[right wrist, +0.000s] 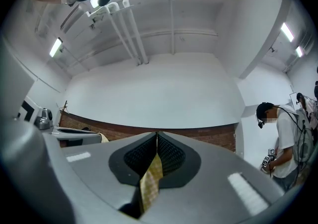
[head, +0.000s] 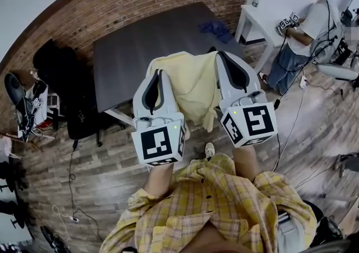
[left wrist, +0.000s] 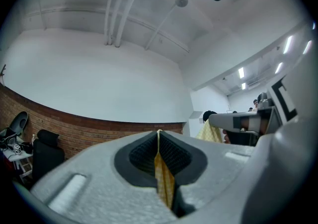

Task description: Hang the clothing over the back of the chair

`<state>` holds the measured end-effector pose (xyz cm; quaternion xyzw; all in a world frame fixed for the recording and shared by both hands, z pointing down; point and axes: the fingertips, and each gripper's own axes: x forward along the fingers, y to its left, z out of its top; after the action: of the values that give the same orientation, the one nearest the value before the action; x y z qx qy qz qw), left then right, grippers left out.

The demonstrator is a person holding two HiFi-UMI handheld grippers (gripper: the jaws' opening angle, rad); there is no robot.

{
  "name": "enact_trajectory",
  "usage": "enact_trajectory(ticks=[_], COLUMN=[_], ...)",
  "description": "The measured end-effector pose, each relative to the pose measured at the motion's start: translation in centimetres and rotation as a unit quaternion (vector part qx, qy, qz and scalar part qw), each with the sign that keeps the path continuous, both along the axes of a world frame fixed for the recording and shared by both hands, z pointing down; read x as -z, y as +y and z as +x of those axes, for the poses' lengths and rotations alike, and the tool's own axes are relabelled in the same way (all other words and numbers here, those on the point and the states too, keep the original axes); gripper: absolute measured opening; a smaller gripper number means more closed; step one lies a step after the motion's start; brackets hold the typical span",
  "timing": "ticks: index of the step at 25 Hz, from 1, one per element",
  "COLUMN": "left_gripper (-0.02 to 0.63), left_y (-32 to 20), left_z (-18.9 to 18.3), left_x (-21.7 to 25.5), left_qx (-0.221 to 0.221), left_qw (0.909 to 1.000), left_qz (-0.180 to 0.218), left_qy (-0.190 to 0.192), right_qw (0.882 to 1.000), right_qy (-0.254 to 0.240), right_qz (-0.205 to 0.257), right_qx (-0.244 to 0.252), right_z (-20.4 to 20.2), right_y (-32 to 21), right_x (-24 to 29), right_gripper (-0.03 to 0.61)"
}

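A yellow garment (head: 193, 86) is held up in the air between the two tools, spread from one to the other, and is seen hanging in front of the near edge of the dark counter (head: 140, 44), clear of the wooden floor (head: 101, 173). The left tool (head: 159, 73) is clenched on one upper edge of the garment; in the left gripper view a thin fold of the yellow cloth (left wrist: 164, 178) is pinched between the closed jaws. The right tool (head: 224, 55) is likewise clamped on the other upper edge, a checked yellow strip (right wrist: 150, 183) being nipped between its jaws. A black chair (head: 81, 114) stands at the counter's left side, well apart from the garment. A blue cloth (head: 216, 27) lies at the counter's far right corner. A second person (head: 305, 27) is seen at a white desk (head: 255, 22) beyond it.
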<state>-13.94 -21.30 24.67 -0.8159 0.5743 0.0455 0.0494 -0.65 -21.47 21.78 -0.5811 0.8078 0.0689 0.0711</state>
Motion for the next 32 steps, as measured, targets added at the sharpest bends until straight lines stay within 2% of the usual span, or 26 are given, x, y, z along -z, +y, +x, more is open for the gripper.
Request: enact_trajectory(ticks=[16, 27, 32], left_gripper=[0.011, 0.011, 0.011], left_y=[-6.7, -11.4, -13.1], left_z=[2.0, 2.6, 2.3], left_x=[2.9, 7.0, 6.5], left_qx=[0.035, 0.055, 0.058], left_qw=[0.9988, 0.9963, 0.9960], left_qz=[0.025, 0.050, 0.040], left_qy=[-0.022, -0.042, -0.056], right_qw=[0.998, 0.997, 0.997], right_qy=[0.022, 0.027, 0.036], right_qz=[0.030, 0.048, 0.041], right_qx=[0.050, 0.057, 0.058], right_z=[1.5, 1.9, 2.0], right_y=[-6.7, -11.9, -13.6], right_x=[2.9, 6.8, 6.3], right_gripper=[0.012, 0.012, 0.012])
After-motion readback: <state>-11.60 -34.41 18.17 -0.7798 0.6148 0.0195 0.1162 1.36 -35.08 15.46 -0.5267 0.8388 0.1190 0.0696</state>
